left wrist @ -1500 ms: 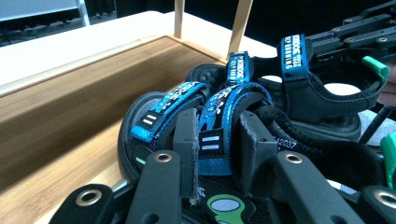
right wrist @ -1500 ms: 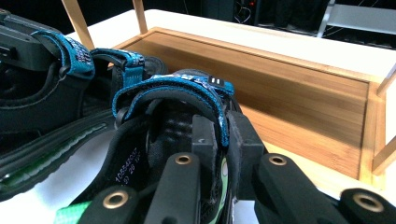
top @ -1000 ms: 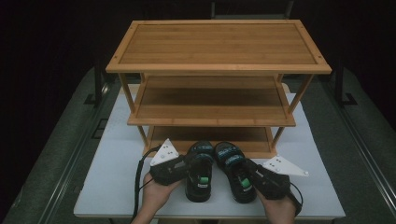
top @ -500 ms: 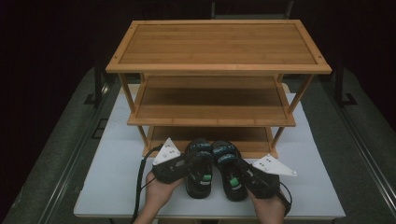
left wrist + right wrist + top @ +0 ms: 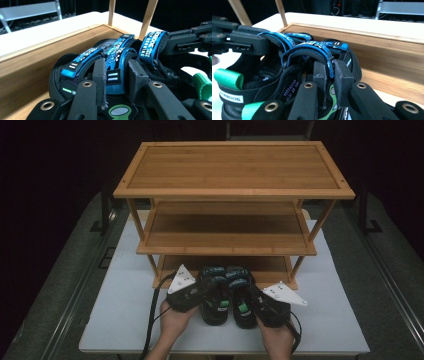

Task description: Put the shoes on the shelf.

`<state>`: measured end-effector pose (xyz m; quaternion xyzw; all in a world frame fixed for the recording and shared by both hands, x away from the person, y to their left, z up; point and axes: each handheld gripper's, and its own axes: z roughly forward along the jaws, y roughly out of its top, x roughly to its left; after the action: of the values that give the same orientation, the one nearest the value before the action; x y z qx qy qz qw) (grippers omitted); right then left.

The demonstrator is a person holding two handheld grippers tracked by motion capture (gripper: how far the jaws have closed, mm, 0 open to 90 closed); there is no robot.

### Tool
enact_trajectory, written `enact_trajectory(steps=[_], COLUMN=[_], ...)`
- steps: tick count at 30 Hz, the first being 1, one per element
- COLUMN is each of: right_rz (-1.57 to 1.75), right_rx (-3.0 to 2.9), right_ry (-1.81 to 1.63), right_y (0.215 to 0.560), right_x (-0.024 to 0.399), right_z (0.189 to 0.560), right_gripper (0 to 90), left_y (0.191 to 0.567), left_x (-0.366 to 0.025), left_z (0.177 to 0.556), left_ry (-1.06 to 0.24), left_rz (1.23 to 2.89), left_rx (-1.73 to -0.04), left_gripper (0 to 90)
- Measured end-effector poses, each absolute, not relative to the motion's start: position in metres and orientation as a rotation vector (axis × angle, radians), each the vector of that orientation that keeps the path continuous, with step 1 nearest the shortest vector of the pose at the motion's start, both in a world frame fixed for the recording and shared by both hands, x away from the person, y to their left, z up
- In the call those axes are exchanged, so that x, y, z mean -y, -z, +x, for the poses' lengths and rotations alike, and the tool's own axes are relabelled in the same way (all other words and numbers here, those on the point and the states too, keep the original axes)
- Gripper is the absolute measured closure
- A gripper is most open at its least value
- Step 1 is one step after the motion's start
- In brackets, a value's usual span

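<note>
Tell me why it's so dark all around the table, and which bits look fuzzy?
High view: light falls on the white table and wooden rack, while the room around stays black. Left gripper view: the blue straps look sharp, but the grey bench far behind is blurry. Right gripper view: the close fingers are soft, and the background is smeared.
</note>
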<state>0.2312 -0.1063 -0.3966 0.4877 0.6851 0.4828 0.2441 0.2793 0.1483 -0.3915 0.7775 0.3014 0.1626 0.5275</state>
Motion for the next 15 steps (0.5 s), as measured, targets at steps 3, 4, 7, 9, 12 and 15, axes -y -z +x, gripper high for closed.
enact_trajectory(steps=[3, 4, 7, 9, 12, 15], right_rz=[1.359, 1.366, 1.381, 1.392, 1.396, 1.403], right_rx=[-1.838, -1.828, -1.808, -1.794, -1.781, -1.769], right_ry=[-1.325, -1.326, -1.328, -1.318, -1.312, -1.316], right_y=[0.3975, 0.3981, 0.3995, 0.3999, 0.4000, 0.4004], right_x=[0.1060, 0.1061, 0.1061, 0.1064, 0.1083, 0.1112], right_z=[0.2334, 0.2344, 0.2364, 0.2375, 0.2386, 0.2393], right_gripper=[80.7, 80.7, 80.8, 81.0, 81.1, 81.2], left_y=[0.3926, 0.3928, 0.3937, 0.3943, 0.3940, 0.3927], left_x=[-0.1470, -0.1467, -0.1455, -0.1454, -0.1467, -0.1485], left_z=[0.2817, 0.2821, 0.2831, 0.2831, 0.2823, 0.2818], left_ry=[-0.399, -0.401, -0.405, -0.401, -0.403, -0.403], left_rz=[1.851, 1.848, 1.848, 1.851, 1.856, 1.851], left_rx=[-0.729, -0.730, -0.730, -0.728, -0.720, -0.717], left_gripper=[71.0, 71.0, 71.0, 71.0, 71.0, 71.0])
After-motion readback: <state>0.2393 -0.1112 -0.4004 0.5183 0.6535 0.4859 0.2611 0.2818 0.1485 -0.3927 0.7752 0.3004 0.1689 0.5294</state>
